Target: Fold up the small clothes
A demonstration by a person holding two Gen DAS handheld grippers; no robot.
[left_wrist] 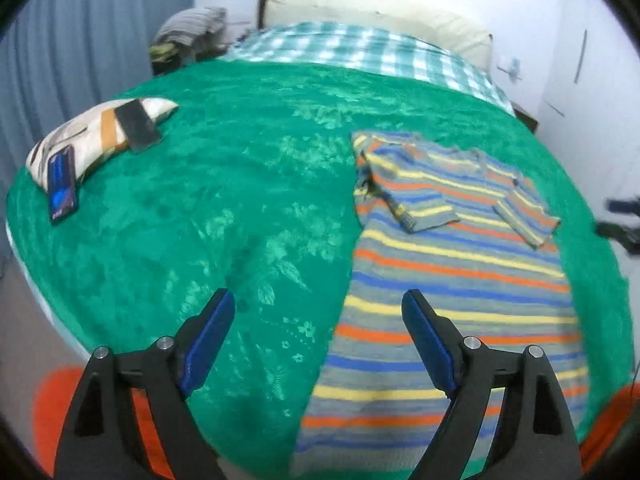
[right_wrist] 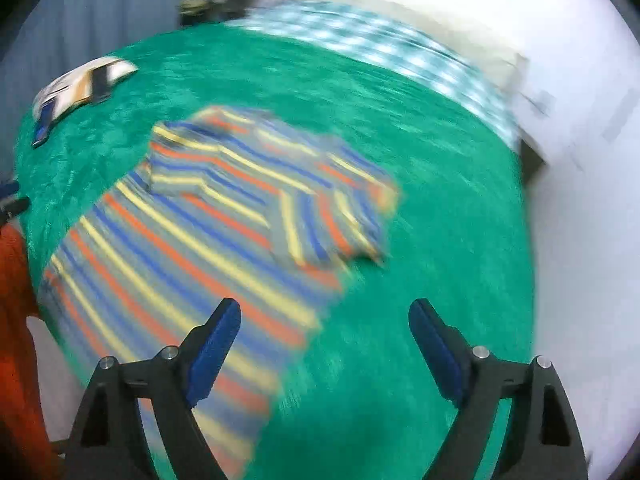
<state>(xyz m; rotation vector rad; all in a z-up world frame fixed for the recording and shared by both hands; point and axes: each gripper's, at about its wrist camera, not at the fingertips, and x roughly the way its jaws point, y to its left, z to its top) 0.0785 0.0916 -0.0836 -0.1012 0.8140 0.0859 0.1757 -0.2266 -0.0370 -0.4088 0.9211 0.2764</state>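
Note:
A small striped shirt (left_wrist: 456, 280) in grey, blue, orange and yellow lies flat on the green bedspread (left_wrist: 240, 184), both sleeves folded in over its chest. My left gripper (left_wrist: 320, 308) is open and empty above the shirt's lower left edge. In the blurred right wrist view the shirt (right_wrist: 208, 232) lies left of centre. My right gripper (right_wrist: 324, 316) is open and empty above the shirt's lower right edge and the green bedspread (right_wrist: 440, 220). The other gripper (left_wrist: 620, 220) shows at the far right of the left wrist view.
A patterned pillow (left_wrist: 92, 136) with a dark phone (left_wrist: 62, 184) and a black card lies at the bed's left. A checked blanket (left_wrist: 360, 48) and cream pillow (left_wrist: 380, 16) lie at the head. A clothes pile (left_wrist: 188, 28) stands beyond. Orange fabric (left_wrist: 52, 408) shows near the bed's front edge.

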